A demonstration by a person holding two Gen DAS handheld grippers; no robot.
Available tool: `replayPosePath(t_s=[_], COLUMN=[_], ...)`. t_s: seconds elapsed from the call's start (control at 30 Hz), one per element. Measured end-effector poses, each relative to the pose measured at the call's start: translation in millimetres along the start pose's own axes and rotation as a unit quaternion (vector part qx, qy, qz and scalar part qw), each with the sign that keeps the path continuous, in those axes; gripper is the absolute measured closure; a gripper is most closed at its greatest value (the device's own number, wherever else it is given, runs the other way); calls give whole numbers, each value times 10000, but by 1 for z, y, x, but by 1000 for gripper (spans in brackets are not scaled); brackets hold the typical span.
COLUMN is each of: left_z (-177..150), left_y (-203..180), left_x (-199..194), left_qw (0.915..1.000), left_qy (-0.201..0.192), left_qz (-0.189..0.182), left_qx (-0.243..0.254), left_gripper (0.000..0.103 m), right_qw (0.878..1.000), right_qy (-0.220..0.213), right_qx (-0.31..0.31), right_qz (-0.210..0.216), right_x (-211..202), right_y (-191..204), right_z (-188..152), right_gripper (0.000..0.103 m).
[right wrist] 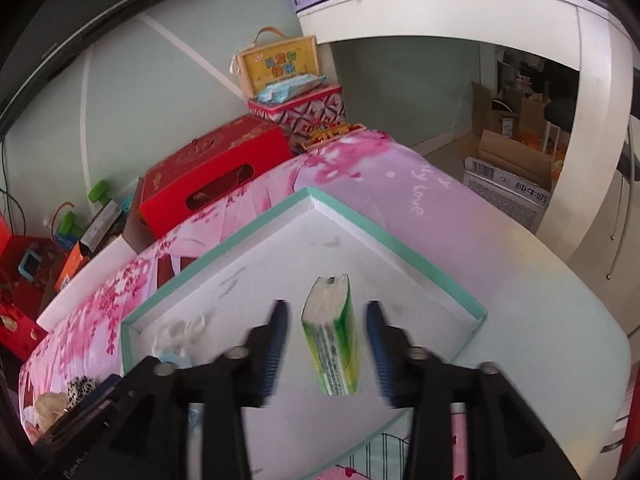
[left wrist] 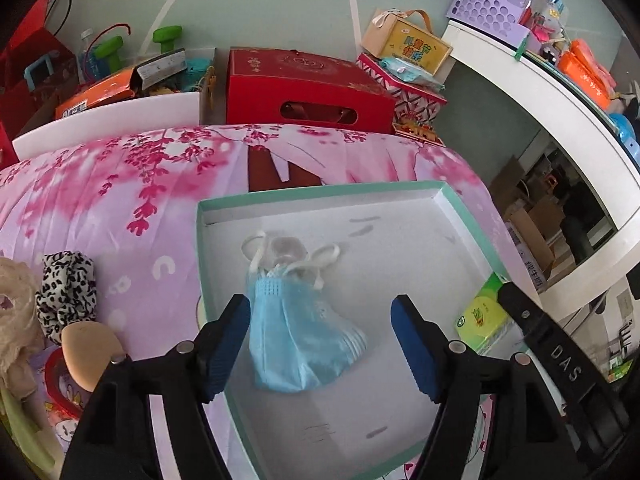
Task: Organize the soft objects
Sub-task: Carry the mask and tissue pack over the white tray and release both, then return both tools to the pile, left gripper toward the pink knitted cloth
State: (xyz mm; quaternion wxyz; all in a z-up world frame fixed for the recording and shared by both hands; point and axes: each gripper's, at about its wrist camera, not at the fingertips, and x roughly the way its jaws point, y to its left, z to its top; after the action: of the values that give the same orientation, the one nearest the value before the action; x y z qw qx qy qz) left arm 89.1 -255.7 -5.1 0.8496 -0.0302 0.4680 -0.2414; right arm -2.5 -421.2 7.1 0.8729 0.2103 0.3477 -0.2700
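Left wrist view: left gripper (left wrist: 320, 344) stands wide, blue face mask (left wrist: 298, 336) loose in the teal-rimmed box lid (left wrist: 320, 192); withdrawing could snag an ear loop at 12 o'clock. Right gripper (right wrist: 326, 346) straddles the green tissue pack (right wrist: 332, 344), pads clear; it may topple. "DAS" at 4 o'clock on the other gripper

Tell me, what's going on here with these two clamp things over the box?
A person is sorting soft items into a shallow white box with a mint rim, one hand-held tool per hand. The left tool is open above a blue face mask lying in the box. The right tool is open around a green tissue pack, not gripping it. A leopard-print scrunchie and a beige sponge wait on the pink bedsheet.
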Motion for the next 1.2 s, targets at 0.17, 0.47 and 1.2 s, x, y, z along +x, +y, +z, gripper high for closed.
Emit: replayPosePath(t_s=[0.17,0.47,1.2], left_z=[0,0,-8], left_y=[8,27,77], left_x=[-5,-11,-27], left_qw=[9997,9980,9893], left_qy=[9,-83,-309], left_qz=[254,529,1130], left_qx=[-59,-333,-868], left_gripper=[13,5,5], right_qw=[9999,9996,9977], right_qy=[130,185,178], right_qx=[-70,-182,-588], right_qz=[-13,60,-272], right_x=[2,2,-8], right_y=[2,6,22], right_z=[-2,-3,-3], right_gripper=[42,16,0])
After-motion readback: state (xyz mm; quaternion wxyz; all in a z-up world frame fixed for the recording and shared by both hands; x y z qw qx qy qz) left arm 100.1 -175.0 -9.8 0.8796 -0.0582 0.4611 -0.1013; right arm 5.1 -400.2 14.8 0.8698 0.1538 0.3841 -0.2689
